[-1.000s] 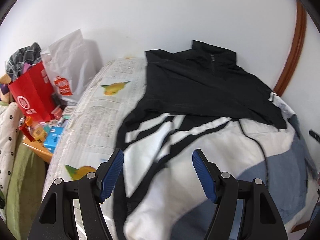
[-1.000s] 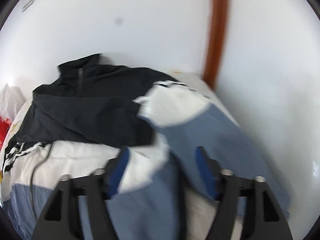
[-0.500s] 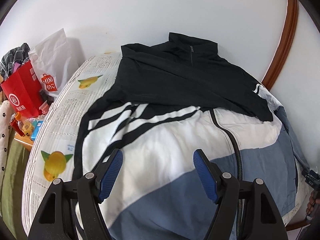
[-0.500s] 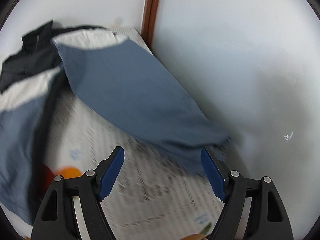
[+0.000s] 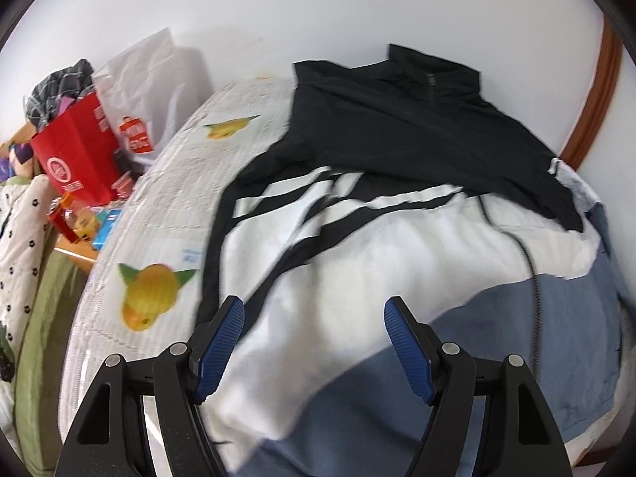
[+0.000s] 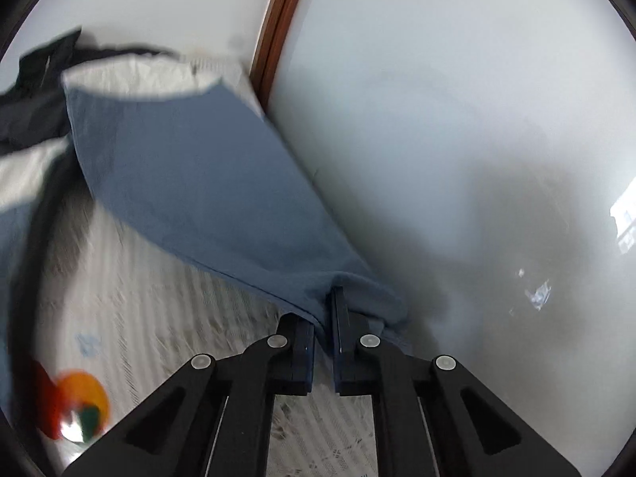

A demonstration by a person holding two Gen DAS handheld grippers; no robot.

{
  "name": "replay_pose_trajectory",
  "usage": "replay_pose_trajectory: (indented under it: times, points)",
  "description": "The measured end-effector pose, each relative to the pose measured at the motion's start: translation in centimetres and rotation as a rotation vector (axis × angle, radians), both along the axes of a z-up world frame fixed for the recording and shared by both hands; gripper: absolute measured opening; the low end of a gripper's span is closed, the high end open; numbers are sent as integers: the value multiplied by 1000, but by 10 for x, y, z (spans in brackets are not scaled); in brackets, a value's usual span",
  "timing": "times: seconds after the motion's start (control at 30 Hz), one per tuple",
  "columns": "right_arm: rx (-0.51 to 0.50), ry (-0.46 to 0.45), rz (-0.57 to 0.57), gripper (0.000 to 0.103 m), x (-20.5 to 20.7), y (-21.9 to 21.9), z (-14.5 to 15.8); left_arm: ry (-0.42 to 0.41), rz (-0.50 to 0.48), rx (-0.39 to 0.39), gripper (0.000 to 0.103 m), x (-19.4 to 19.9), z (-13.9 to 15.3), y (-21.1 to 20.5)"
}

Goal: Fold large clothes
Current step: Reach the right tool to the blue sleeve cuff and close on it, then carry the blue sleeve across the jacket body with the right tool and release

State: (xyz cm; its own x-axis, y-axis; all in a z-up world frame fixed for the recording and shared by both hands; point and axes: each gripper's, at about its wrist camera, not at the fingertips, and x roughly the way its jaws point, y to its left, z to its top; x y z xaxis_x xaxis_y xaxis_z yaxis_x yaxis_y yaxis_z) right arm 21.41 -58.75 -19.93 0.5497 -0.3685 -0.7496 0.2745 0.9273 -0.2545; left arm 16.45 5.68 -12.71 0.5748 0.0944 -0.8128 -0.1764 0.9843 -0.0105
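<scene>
Left wrist view is showing the whole jacket (image 5: 397, 246) lying spread on the bed (image 5: 167, 198), which is covered with a sheet printed with fruit pictures. The jacket is black at the collar end, white with black stripes in the middle and blue at the near end, and its collar is resting against the wall. The left claw (image 5: 314, 342) is hovering above the white part with its jaws standing wide apart, and nothing is between them. Beside the bed on the left, a red paper bag (image 5: 75, 151) and a white plastic bag (image 5: 147, 91) are standing among other small items.

Right wrist view is showing what the first one is not showing: the blue sleeve (image 6: 206, 183) of the jacket, stretching from the white shoulder part toward the camera, along the wall beside the brown wooden frame (image 6: 274, 28). The right claw (image 6: 324, 318) is pointing toward the wall corner and its jaws are almost closed, pinching the end of this sleeve between them. The sleeve end is bunching around the fingertips, just above the bed sheet.
</scene>
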Motion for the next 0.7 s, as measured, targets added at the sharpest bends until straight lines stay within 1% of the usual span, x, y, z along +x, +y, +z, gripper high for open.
replay_pose_trajectory:
  times: [0.07, 0.13, 0.23, 0.33, 0.37, 0.43, 0.5, 0.6, 0.7]
  points:
    - [20, -43, 14, 5, 3, 8, 21, 10, 14, 9, 71, -1, -5, 11]
    - [44, -86, 30, 4, 7, 20, 41, 12, 9, -6, 71, -3, -9, 22]
    - [92, -135, 56, 4, 13, 37, 65, 12, 6, -5, 71, -4, -13, 36]
    - [141, -188, 84, 4, 26, 66, 89, 4, 4, -13, 71, -4, -15, 50]
    - [145, -198, 91, 4, 29, 76, 94, 3, -1, -28, 71, -4, -16, 56]
    - [152, -219, 114, 4, 35, 99, 107, 0, -19, -53, 71, -3, -18, 64]
    - [178, -234, 161, 4, 51, 129, 120, -8, -43, -66, 71, 0, -20, 69]
    - [204, -257, 246, 3, 65, 176, 139, -16, -55, -68, 71, 4, -21, 72]
    - [206, -278, 332, 3, 80, 223, 150, -28, -63, -71, 71, 9, -20, 74]
